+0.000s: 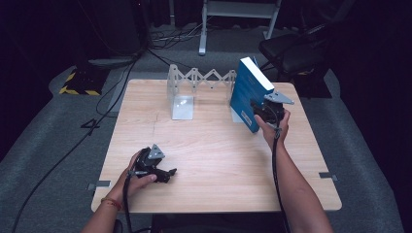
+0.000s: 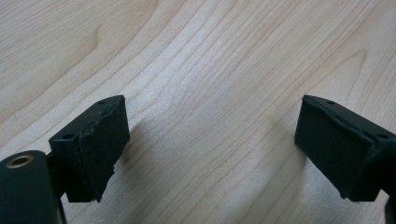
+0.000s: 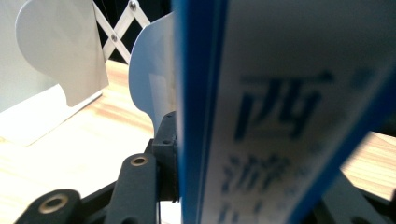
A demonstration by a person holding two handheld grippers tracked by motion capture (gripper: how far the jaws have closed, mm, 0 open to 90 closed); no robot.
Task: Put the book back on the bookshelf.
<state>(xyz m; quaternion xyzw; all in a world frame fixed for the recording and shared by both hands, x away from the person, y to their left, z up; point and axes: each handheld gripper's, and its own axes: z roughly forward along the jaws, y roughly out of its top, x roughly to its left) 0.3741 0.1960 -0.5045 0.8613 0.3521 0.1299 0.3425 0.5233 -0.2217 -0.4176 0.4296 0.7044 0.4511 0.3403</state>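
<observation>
A thick blue book stands tilted at the back right of the wooden table, its white page edge facing up. My right gripper is shut on its lower near part. In the right gripper view the book runs between the jaws and the left finger lies against its cover; the other finger is hidden behind it. My left gripper rests on the table at the front left. Its jaws stand wide open over bare wood with nothing between them.
An expanding metal book rack stands at the back of the table. Its left plate is upright, and its right plate stands just behind the book. A dark chair and cables lie on the floor beyond.
</observation>
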